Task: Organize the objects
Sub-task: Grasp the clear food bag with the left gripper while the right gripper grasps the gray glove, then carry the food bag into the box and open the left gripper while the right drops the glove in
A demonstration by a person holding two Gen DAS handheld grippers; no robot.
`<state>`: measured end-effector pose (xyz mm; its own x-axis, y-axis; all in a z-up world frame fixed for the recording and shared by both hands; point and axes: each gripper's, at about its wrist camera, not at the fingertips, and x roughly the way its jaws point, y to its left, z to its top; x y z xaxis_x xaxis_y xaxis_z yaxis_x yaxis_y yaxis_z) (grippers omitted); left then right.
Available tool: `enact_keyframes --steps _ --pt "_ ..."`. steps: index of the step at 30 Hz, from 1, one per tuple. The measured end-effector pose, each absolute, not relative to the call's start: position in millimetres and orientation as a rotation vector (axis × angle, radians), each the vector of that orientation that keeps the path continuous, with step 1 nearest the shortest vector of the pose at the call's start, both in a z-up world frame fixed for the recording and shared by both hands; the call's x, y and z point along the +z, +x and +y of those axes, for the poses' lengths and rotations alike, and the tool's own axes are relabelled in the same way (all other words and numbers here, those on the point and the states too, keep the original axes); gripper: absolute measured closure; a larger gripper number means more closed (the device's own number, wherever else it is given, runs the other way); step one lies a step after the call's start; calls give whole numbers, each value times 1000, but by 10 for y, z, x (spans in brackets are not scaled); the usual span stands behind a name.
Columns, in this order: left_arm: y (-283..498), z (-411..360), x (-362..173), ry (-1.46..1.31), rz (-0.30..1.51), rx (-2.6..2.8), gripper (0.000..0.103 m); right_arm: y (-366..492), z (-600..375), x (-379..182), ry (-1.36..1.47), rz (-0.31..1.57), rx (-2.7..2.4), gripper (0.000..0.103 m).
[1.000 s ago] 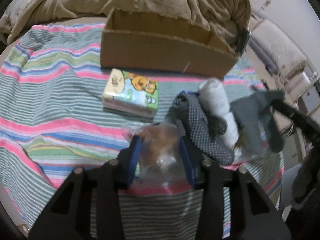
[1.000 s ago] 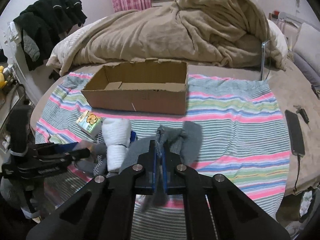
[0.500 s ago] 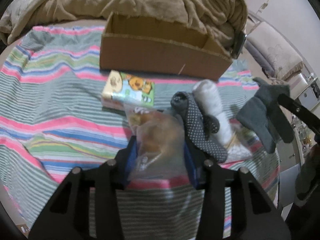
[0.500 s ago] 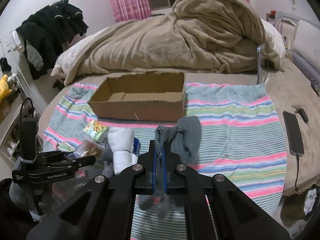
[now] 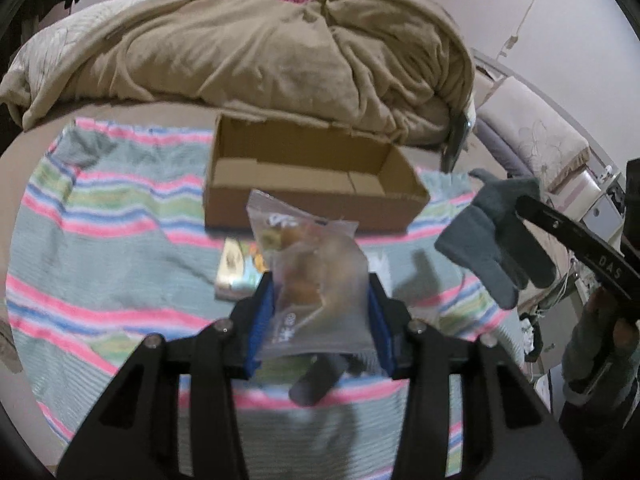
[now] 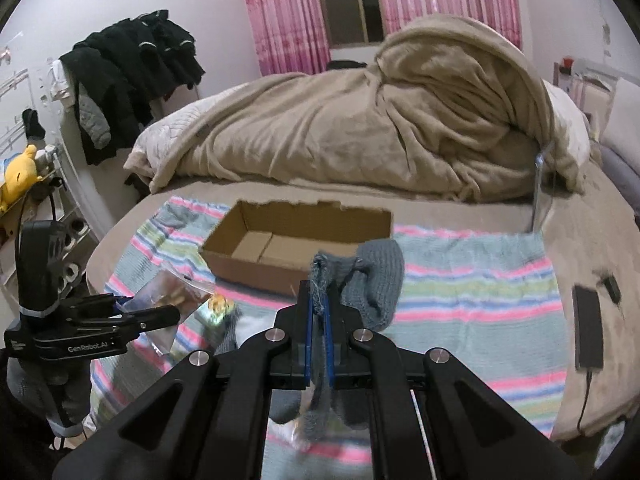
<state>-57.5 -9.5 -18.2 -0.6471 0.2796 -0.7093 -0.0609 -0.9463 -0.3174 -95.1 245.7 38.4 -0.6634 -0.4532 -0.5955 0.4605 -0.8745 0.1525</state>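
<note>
My left gripper (image 5: 320,300) is shut on a clear plastic bag (image 5: 308,276) of brown snacks and holds it above the striped blanket (image 5: 100,240), in front of the open cardboard box (image 5: 312,184). My right gripper (image 6: 318,300) is shut on a grey knitted glove (image 6: 376,280), lifted clear of the bed; the glove also shows in the left wrist view (image 5: 500,232). The box (image 6: 296,240) is empty. A cartoon tissue pack (image 5: 236,272) lies on the blanket under the bag. A dark sock (image 5: 320,376) shows below my left gripper.
A beige duvet (image 6: 360,132) is heaped behind the box. A black phone with cable (image 6: 587,328) lies at the bed's right side. Dark clothes (image 6: 132,72) hang on a rack to the left, with a yellow plush toy (image 6: 20,172) below.
Both grippers have risen from the blanket, lifting the snack bag and the grey glove. The box interior has come into view, and the white roll and dotted sock have dropped out of sight.
</note>
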Motion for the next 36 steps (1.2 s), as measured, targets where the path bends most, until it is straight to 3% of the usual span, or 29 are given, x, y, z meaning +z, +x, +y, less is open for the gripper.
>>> enact_keyframes --steps 14,36 --pt "-1288 -237 -86 -1149 -344 2725 58 -1599 2108 572 768 153 -2456 98" --pt "-2035 -221 -573 -1299 -275 2703 55 -2426 1970 -353 1051 149 -2384 97"
